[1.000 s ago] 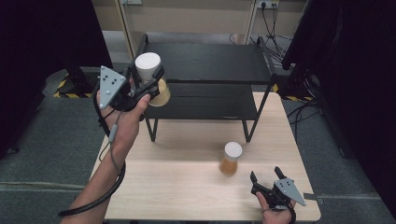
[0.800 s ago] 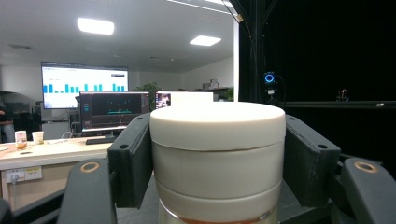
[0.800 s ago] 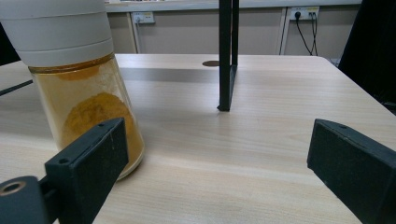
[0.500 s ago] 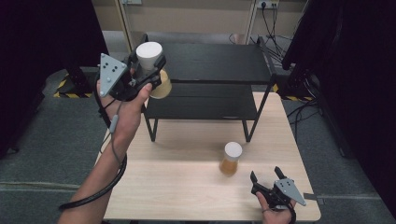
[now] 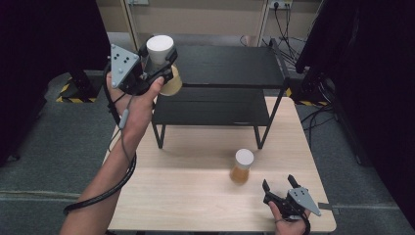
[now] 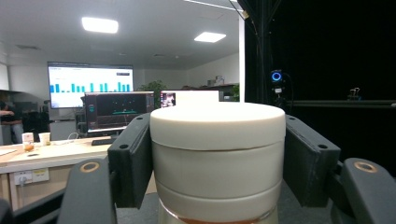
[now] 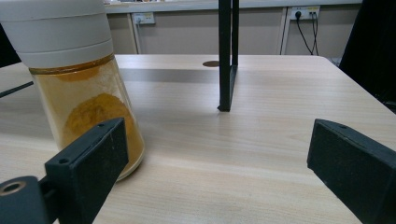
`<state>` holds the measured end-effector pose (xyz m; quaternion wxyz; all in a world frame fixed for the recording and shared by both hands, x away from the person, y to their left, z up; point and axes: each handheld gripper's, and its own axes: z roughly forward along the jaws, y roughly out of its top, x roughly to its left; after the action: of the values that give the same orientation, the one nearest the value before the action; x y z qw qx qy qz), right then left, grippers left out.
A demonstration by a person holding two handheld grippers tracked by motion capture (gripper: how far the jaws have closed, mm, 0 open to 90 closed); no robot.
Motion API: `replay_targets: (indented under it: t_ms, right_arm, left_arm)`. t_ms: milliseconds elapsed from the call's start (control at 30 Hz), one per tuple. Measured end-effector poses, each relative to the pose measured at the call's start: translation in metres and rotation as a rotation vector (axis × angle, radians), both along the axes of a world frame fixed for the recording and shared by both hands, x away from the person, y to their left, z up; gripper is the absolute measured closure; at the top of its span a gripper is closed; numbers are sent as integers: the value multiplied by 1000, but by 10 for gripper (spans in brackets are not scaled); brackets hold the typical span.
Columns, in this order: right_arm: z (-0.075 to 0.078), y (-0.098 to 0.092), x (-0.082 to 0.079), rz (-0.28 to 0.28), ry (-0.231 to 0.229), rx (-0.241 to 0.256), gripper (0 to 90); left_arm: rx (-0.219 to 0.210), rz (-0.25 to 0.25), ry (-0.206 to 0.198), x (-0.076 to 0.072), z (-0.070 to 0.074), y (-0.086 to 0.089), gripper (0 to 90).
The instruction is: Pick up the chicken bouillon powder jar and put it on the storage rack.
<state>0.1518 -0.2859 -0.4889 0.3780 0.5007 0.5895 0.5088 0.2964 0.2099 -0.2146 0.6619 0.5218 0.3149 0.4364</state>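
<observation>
Two spice jars are in play, and the one at the left is hanging in the air at about ten o'clock from the table's middle, beside the left end of the black two-tier shelf [image 5: 230, 66]. The left gripper [image 5: 159, 61] is clamping the held jar [image 5: 161, 63] by its white lid [image 6: 217, 154], one black pad pressing on each side of the lid's wall. That is holding for now, but I judge it a doubtful place to take hold: the lid is smooth, hard plastic, and if it is only screwed or snapped on, the glass body with its orange-yellow powder could work loose below it (glass, so a drop would likely break it). A grip lower, on the body, would be safer.

Farther right, the second jar [image 5: 242, 166] is standing upright on the wooden table [image 5: 186, 196], at about four o'clock. The right gripper [image 5: 279, 188] is resting just beside it at the near edge, its jaws spread wide and holding nothing. This jar looks part full, so moderately light but rigid and slippery.
</observation>
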Motion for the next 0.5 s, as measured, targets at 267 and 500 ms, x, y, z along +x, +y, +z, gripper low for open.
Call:
replay_targets:
  t_ms: [267, 500]
  right_arm:
    - [0, -1, 0, 3, -2, 1, 56]
    - [0, 0, 0, 3, 0, 0, 56]
  left_arm:
    - [6, 39, 5, 12, 9, -5, 337]
    - [23, 78, 13, 21, 16, -8, 337]
